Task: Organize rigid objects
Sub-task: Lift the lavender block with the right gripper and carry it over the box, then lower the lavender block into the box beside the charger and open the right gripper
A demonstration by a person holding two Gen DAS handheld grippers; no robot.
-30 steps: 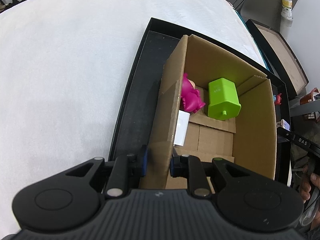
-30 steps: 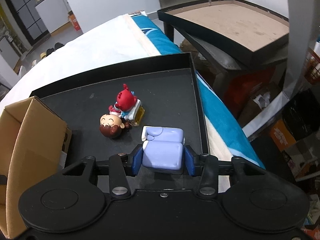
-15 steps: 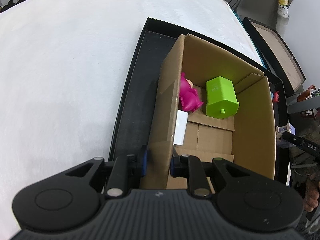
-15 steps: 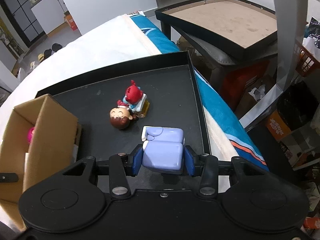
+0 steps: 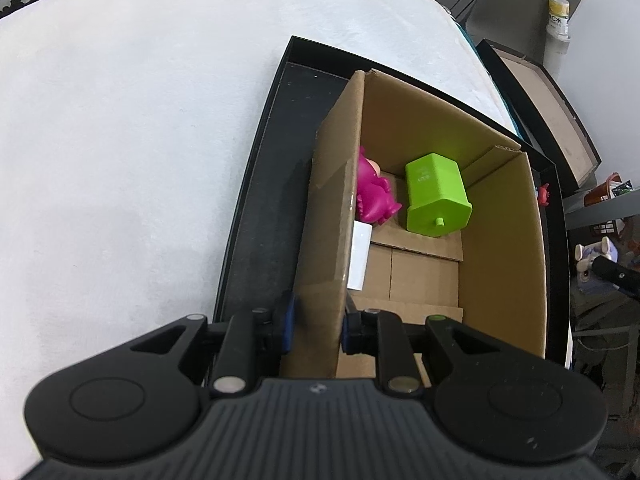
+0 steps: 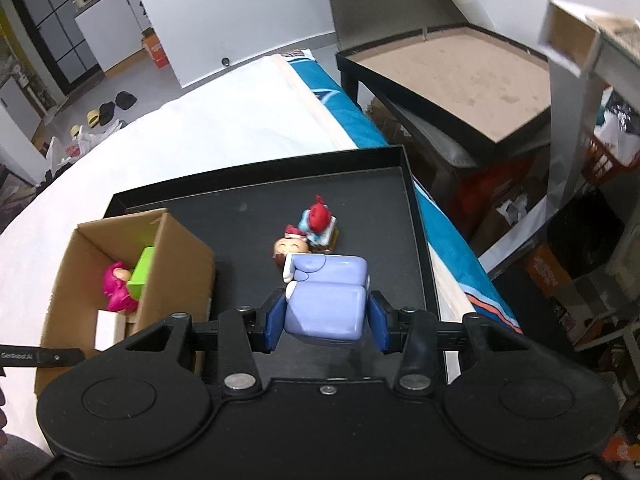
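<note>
Black tray (image 6: 404, 184), lilac figurine (image 6: 326, 300) clamped in right tool (image 6: 326, 322)

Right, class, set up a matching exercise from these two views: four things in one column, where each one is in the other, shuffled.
Things:
1. green block
2. lilac toy
3. red-capped figure
4. box wall

Places:
A. lying on the black tray
B. pinched by the left tongs
C. inside the box, beside the pink toy
D. gripped in the right tongs

Pairs: 1-C, 2-D, 3-A, 4-B
</note>
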